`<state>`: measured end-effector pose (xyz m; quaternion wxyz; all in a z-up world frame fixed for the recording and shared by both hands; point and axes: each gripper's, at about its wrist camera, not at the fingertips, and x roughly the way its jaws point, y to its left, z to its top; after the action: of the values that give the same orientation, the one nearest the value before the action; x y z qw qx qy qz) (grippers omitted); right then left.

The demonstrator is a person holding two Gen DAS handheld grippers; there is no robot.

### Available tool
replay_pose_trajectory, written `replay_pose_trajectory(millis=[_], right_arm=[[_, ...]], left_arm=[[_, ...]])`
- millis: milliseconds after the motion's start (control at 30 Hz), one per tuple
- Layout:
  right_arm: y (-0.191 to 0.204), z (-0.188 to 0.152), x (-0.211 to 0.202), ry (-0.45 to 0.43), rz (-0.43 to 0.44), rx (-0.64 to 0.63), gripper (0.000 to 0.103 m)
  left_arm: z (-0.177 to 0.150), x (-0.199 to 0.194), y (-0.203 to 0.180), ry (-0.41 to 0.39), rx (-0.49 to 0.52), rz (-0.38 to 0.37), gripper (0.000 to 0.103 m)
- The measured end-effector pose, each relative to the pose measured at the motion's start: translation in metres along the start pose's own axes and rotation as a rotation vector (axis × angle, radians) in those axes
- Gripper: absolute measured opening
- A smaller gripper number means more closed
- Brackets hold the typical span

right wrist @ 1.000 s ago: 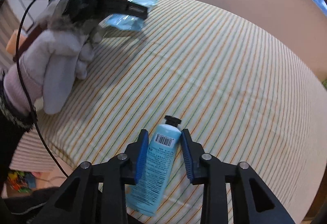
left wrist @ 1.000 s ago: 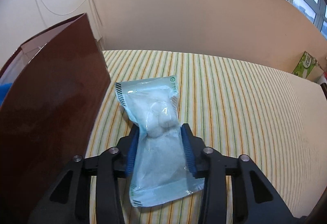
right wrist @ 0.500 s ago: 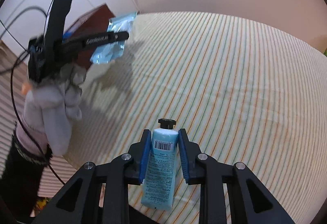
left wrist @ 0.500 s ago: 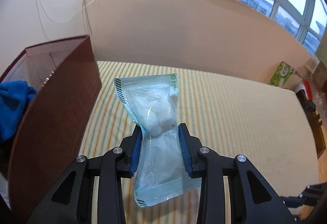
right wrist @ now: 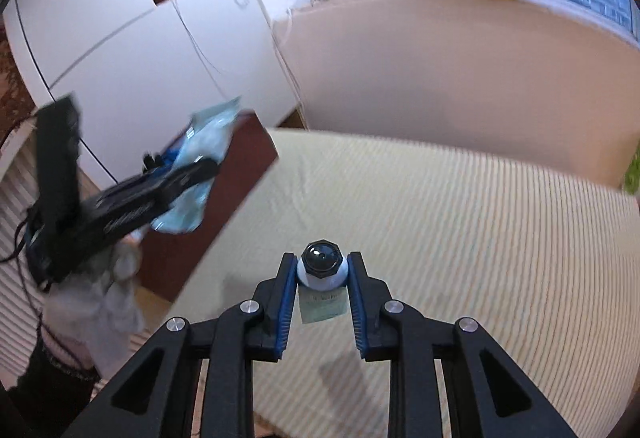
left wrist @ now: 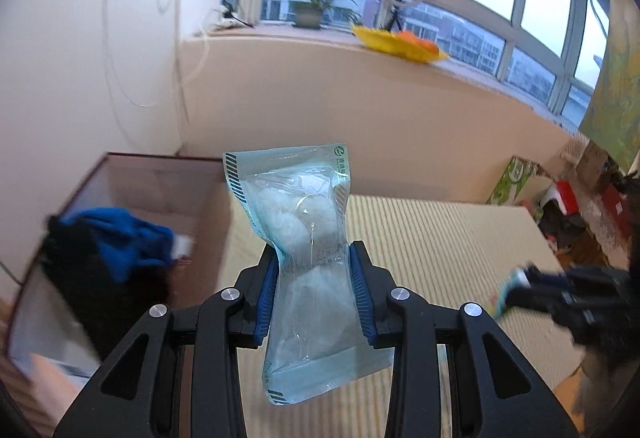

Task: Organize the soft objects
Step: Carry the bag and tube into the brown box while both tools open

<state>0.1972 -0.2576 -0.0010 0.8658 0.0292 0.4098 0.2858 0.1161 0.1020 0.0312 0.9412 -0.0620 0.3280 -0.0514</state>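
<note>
A clear, shiny plastic bag [left wrist: 308, 262] is seen beside a glossy brown box [left wrist: 132, 222]; soft blue cloth [left wrist: 124, 242] is inside.

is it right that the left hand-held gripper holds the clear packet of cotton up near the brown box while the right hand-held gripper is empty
Not quite. The right hand-held gripper is not empty: the right wrist view shows it shut on a light blue tube with a black cap. The rest holds: the left hand-held gripper does hold the clear packet up near the brown box.
</note>
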Motion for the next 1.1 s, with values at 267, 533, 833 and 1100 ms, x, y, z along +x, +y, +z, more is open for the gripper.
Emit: replay_pose_trajectory(millis=[267, 533, 833, 1100], right_arm=[[0.057, 0.066, 0.032, -0.064, 0.046, -0.079, 0.022], [0.132, 0.121, 0.083, -0.067, 0.111, -0.146, 0.022], [0.176, 0.151, 0.149, -0.008, 0.135, -0.188, 0.022], [0.176, 0.146, 0.199, 0.096, 0.154, -0.159, 0.023]], left_arm=[[0.011, -0.050, 0.069, -0.074, -0.036, 0.154, 0.033], [0.004, -0.042, 0.129, -0.037, -0.104, 0.249, 0.033], [-0.005, -0.029, 0.155, -0.022, -0.129, 0.274, 0.033], [-0.005, -0.019, 0.158, 0.009, -0.107, 0.242, 0.039]])
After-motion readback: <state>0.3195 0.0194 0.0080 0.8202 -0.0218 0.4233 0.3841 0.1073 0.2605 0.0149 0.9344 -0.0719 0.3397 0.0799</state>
